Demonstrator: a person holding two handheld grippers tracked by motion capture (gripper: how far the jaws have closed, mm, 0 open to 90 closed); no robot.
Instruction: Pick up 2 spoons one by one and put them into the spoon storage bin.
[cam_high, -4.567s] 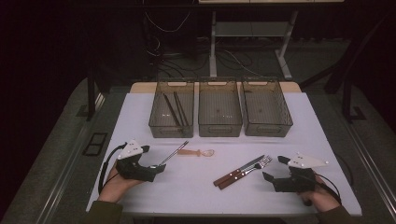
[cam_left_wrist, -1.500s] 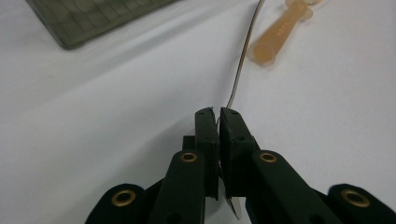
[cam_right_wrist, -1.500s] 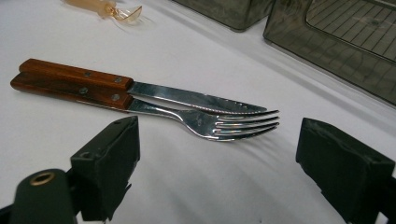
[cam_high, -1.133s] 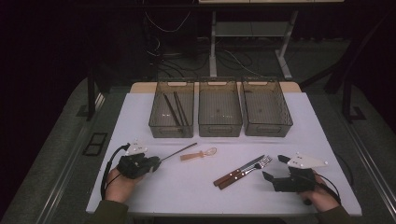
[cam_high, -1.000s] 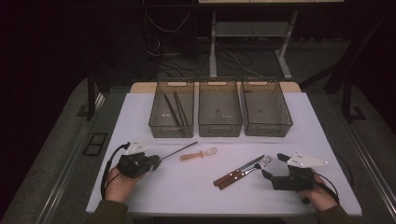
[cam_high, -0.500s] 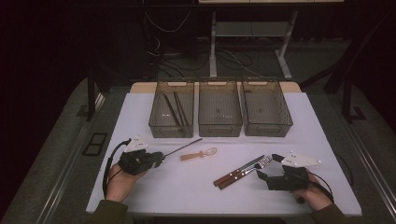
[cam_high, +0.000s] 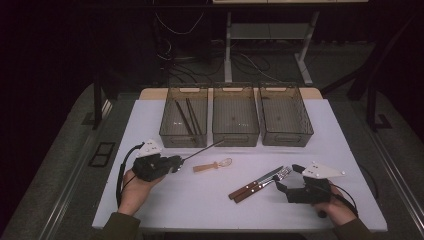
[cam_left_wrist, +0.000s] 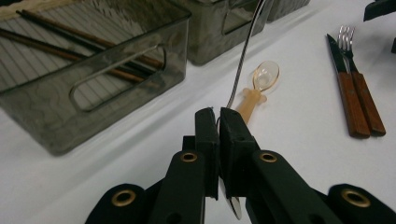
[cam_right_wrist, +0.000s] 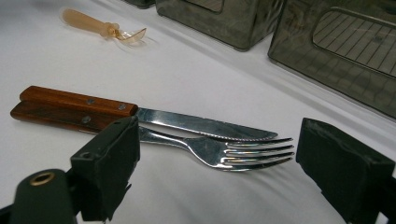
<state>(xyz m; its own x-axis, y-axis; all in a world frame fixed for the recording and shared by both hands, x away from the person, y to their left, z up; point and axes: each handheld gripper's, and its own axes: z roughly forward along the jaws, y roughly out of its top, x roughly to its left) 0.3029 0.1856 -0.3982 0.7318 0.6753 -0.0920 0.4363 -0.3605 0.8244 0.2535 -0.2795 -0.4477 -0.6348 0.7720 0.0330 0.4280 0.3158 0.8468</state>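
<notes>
The left hand-held gripper (cam_left_wrist: 216, 114) is pinching a long thin silver metal spoon (cam_left_wrist: 245, 51) by its bowl end, its handle reaching up over the white desk (cam_high: 165, 200) toward the smoky clear plastic bins (cam_high: 184, 125); the right hand-held gripper (cam_right_wrist: 217, 163) is hovering spread wide around a wooden-handled steel fork (cam_right_wrist: 219, 151) lying touching a wooden-handled steel knife (cam_right_wrist: 201, 125); a small translucent amber plastic spoon (cam_left_wrist: 259, 86) is lying just beside the metal spoon.

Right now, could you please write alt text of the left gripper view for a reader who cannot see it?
The left gripper is shut on a thin metal utensil, whose handle rises toward three smoky plastic bins. A small translucent spoon lies on the white table beyond the jaws; a wooden-handled knife and fork lie at the right.
</notes>
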